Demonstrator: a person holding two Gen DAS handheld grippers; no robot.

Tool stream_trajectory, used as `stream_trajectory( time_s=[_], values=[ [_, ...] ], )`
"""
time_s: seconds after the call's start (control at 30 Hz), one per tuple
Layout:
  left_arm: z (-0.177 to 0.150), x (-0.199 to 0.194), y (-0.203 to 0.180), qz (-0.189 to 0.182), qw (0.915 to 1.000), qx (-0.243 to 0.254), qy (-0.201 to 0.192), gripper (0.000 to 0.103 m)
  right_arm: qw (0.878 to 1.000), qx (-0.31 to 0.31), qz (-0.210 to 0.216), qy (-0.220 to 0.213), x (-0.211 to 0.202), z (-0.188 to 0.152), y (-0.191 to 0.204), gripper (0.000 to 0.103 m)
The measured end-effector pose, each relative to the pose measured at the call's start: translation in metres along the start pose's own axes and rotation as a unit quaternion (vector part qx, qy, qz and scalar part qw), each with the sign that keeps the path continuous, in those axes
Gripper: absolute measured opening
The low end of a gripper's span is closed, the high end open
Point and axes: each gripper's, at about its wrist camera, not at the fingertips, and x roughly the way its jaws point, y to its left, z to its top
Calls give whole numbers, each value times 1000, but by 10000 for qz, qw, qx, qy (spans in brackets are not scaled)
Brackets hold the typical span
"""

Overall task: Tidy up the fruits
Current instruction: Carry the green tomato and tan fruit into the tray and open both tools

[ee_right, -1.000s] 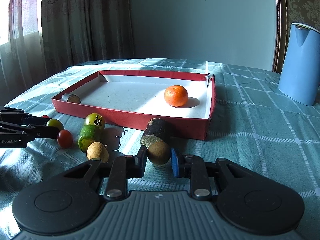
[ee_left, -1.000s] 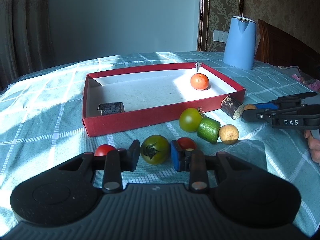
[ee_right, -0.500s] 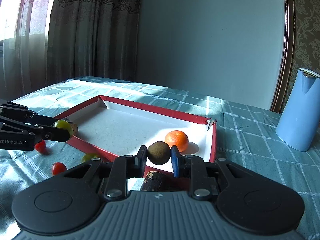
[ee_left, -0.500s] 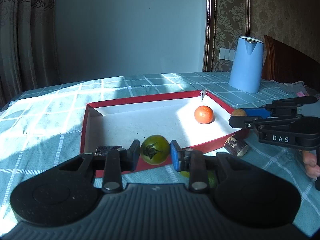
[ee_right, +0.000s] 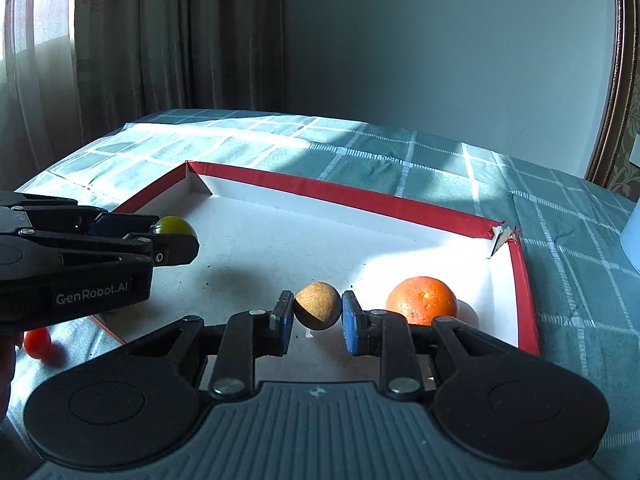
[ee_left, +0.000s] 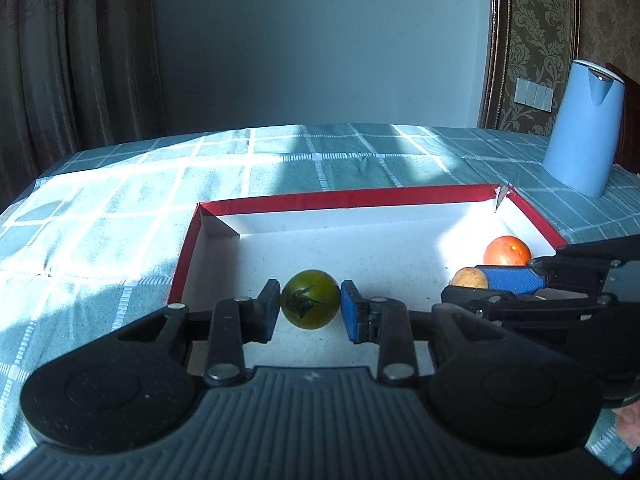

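My left gripper (ee_left: 310, 305) is shut on a green tomato (ee_left: 310, 299) and holds it over the left part of the red box (ee_left: 340, 198) with its white floor. My right gripper (ee_right: 318, 312) is shut on a small round brown fruit (ee_right: 318, 306) and holds it over the box, just left of an orange (ee_right: 422, 301) that lies in the box's right corner. The right gripper also shows in the left wrist view (ee_left: 476, 286), beside the orange (ee_left: 507, 251). The left gripper also shows in the right wrist view (ee_right: 176, 236) with the green tomato (ee_right: 173, 225).
A light blue kettle (ee_left: 582, 130) stands on the checked tablecloth (ee_left: 120, 208) beyond the box's right corner. A red cherry tomato (ee_right: 37, 343) lies on the cloth outside the box, near left. A curtain hangs at the far left.
Both grippers have lifted their fruits off the cloth and carried them forward over the box. The other loose fruits by the box's front wall have dropped out of view.
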Motion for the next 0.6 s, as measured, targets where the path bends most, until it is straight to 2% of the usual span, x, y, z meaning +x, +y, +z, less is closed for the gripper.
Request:
stream_trajectory(
  time_s=[0.13, 0.33, 0.4, 0.57, 0.6],
  values=[
    [0, 10, 6, -17, 9998, -125, 154, 29, 9999, 34, -28, 154, 11, 0, 1, 25],
    [-4, 8, 4, 104, 9999, -41, 95, 32, 9999, 82, -105, 100, 11, -1, 0, 25],
    [-6, 4, 3, 196, 9998, -32, 5, 52, 9998, 111, -94, 109, 11, 0, -1, 25],
    [-8, -9, 3, 190, 9994, -49, -285, 73, 9995, 256, -77, 138, 9, -1, -5, 30],
    [-9, -12, 3, 209, 9992, -45, -343, 74, 9995, 281, -67, 142, 9, -1, -5, 30]
  ],
)
